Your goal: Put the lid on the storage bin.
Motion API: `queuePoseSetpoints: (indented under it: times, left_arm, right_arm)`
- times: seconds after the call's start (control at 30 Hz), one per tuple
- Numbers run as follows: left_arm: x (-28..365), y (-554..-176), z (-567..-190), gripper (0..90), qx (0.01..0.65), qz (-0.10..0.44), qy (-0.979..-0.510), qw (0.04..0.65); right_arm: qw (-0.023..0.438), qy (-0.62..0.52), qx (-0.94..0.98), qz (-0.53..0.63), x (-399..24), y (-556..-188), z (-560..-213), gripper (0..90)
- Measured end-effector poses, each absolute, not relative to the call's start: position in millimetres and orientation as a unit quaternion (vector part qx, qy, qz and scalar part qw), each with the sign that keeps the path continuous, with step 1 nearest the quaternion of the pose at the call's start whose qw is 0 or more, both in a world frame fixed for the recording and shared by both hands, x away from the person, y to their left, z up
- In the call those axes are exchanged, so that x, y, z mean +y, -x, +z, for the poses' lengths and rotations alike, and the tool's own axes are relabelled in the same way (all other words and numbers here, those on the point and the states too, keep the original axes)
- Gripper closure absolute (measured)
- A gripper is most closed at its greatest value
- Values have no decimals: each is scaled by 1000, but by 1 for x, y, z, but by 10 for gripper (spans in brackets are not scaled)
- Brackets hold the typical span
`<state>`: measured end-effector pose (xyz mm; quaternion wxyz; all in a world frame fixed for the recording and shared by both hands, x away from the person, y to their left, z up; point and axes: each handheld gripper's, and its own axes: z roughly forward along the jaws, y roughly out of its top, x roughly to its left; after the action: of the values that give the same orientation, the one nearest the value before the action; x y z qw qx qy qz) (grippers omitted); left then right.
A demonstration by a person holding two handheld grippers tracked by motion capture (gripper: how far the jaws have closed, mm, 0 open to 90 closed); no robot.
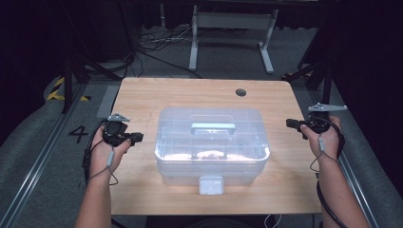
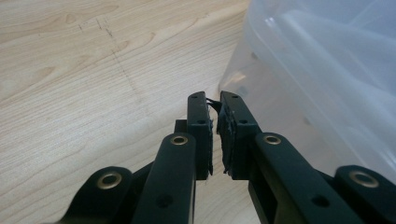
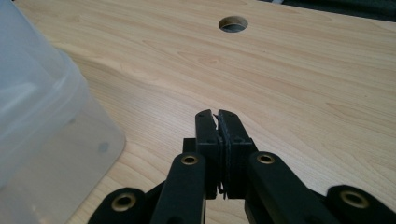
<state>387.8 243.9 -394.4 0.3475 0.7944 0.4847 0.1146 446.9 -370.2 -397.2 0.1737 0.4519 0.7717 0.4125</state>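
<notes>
Clear lidded box [image 1: 211, 142] sitting mid-worktop between left gripper [image 1: 138, 137] and right gripper [image 1: 291, 123], long axis running left-right; left gripper showing a slight gap, right gripper closed, both empty.

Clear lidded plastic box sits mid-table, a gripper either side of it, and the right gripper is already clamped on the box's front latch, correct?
Not quite. The right gripper holds nothing: in the right gripper view its jaws are shut over bare wooden table, beside the clear lidded plastic box.

Clear, frosted plastic box [image 1: 211, 142] with a pale blue-grey handle [image 1: 213, 127], on a light wood-grain table [image 1: 142, 99]; both grippers black, left gripper [image 1: 135, 138], right gripper [image 1: 291, 123]
</notes>
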Motion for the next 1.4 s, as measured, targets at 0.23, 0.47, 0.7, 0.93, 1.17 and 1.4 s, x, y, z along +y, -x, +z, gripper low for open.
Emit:
queuePoseSetpoints:
  times: [0.23,0.47,0.7,0.93,1.17,1.4]
  left_arm:
    - [247,-391,-408,821,475,116,-798,353]
    - [249,-393,-421,818,468,121,-800,355]
    - [246,-392,-431,820,465,128,-805,347]
    - [245,-388,-441,815,463,127,-810,337]
    - [245,-388,-451,812,464,123,-813,329]
    - [243,-387,-457,804,462,125,-815,326]
  right_arm:
    - [178,-443,780,404,-369,-448,-412,873]
    - [177,-432,789,399,-365,-445,-426,872]
    - [173,-424,795,397,-361,-441,-439,870]
    - [168,-429,794,398,-362,-436,-453,862]
    - [163,-438,790,397,-360,-432,-466,858]
    - [166,-440,786,401,-360,-428,-473,844]
